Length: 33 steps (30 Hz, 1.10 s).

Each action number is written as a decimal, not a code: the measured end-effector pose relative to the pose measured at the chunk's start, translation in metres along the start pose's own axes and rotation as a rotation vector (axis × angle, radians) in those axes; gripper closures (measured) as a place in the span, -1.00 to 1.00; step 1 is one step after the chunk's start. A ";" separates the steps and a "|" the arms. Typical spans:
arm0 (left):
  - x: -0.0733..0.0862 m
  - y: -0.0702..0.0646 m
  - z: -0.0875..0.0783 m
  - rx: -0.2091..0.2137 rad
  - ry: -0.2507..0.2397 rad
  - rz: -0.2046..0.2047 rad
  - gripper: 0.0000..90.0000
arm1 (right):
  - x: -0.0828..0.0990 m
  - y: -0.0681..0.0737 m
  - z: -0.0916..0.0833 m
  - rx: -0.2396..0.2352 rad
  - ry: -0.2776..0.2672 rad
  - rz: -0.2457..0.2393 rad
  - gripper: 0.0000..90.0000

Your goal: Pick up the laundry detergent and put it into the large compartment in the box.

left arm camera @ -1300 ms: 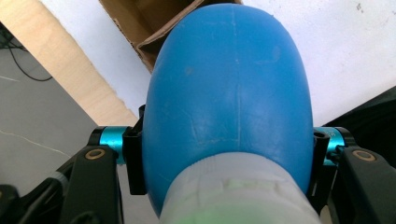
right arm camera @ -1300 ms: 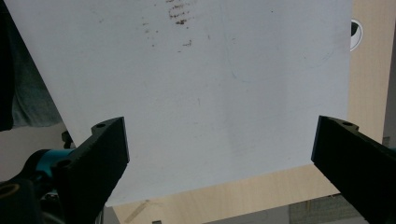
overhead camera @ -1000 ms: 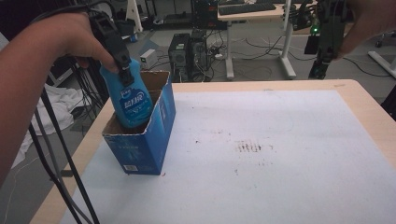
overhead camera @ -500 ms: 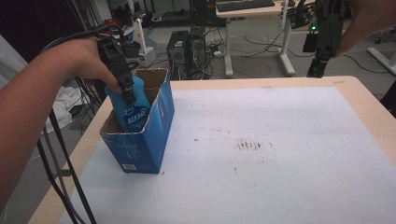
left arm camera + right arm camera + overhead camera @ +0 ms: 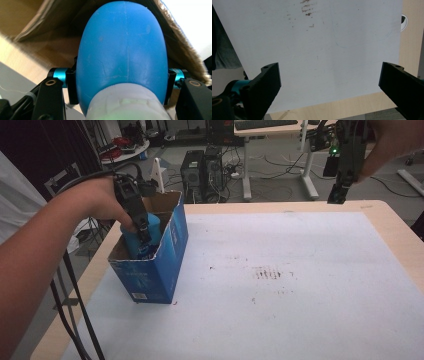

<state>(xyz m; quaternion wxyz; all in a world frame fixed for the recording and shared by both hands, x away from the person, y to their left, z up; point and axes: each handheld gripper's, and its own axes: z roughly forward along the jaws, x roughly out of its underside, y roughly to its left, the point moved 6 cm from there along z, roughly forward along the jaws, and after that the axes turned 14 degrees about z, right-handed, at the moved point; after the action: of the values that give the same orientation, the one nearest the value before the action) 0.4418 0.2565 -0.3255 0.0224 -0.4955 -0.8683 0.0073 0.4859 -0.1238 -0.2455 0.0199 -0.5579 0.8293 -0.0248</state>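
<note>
So, from the high view I read the step as lowering the blue bottle (image 5: 141, 234) into the open cardboard box (image 5: 170, 255) at the left side of the table (image 5: 390, 235). My left gripper (image 5: 142, 227) is clamped on the bottle, which stands about upright with its lower half already inside the box walls; whether it has reached the floor of the box I cannot tell. The right gripper (image 5: 341, 180) hangs above the far right edge of the table, well apart from the box, over the white mat (image 5: 300, 270).

Next, the left gripper view: the jaws press on both sides of the bottle (image 5: 122, 50) just above its pale cap end, with brown cardboard (image 5: 182, 50) close around it.

Then the right gripper view: its jaws stand wide apart with nothing between them, looking down on the bare mat (image 5: 324, 50).

My judgement is that the next move calls for sinking the bottle straight down, clear of the box rim, until it rests, then spreading the left jaws and lifting out without snagging the cardboard.
</note>
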 end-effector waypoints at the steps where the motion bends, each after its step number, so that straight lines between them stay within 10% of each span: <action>1: 0.000 0.000 0.002 -0.006 -0.002 0.012 -0.16 | 0.000 0.000 0.001 -0.002 -0.003 -0.001 -0.93; 33: 0.001 0.003 0.025 -0.003 -0.004 0.066 -0.16 | 0.000 -0.002 0.006 -0.010 -0.002 0.009 -0.93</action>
<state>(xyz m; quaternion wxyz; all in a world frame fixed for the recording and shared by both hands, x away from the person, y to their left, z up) 0.4423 0.2594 -0.3504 0.0197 -0.5240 -0.8515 0.0075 0.4885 -0.1248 -0.2509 0.0180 -0.5542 0.8320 -0.0197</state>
